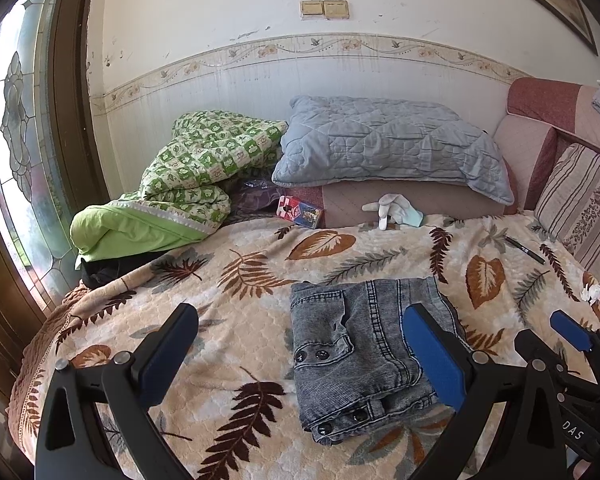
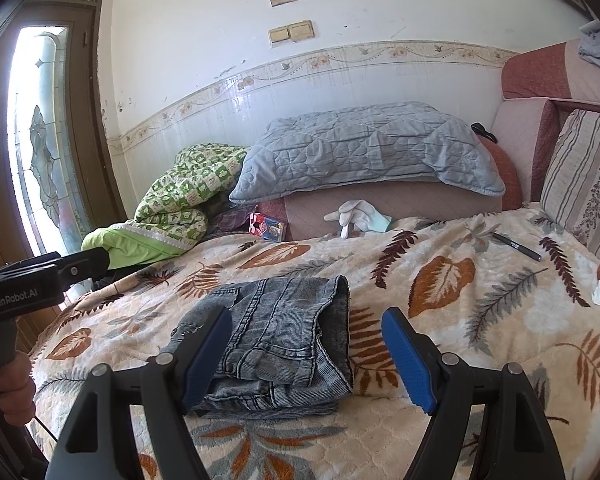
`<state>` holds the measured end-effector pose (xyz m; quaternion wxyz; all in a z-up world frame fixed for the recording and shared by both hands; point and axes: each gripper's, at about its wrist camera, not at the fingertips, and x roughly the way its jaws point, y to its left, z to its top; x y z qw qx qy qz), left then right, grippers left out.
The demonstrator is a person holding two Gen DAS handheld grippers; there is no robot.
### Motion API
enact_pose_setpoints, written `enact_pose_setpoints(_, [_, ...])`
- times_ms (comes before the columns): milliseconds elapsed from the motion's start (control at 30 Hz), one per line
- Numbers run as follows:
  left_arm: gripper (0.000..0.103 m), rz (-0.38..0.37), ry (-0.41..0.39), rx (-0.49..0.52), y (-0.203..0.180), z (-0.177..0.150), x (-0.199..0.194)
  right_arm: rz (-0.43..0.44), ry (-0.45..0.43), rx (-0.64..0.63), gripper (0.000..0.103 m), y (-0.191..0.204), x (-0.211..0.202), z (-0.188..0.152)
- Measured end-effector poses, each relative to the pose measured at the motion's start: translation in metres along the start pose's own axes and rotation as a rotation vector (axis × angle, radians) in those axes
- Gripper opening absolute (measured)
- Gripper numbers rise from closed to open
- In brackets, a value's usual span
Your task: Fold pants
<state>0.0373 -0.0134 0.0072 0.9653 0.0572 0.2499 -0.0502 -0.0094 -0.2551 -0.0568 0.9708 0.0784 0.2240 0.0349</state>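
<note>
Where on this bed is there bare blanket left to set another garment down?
Free: the leaf-print blanket between the folded grey denim pants and the black pen, and left of the pants. Crowded: the far edge, with green checked quilt, white glove and small red box.

The pants are grey washed denim, matt and faintly ribbed, with raised seams and dark glossy snap buttons. They lie on a plush fleece blanket, embossed and soft-looking. My left gripper is matt black plastic with bright metal pins and rough blue rubbery pads; my right gripper looks the same. The grey pillow is quilted cloth, the wall scuffed matt paint, the door dark wood.
</note>
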Motion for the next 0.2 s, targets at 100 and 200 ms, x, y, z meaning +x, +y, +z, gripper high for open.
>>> enact_pose_setpoints(100, [0.102,-0.006,-0.01,0.0,0.0006,-0.0009,-0.0013,0.001,0.004,-0.004,0.08,0.001,0.0004,-0.0004])
enact_pose_setpoints(200, [0.102,0.004,0.011,-0.008,0.004,-0.0014,0.0049,-0.003,0.002,-0.011,0.08,0.0016,0.0003,-0.0003])
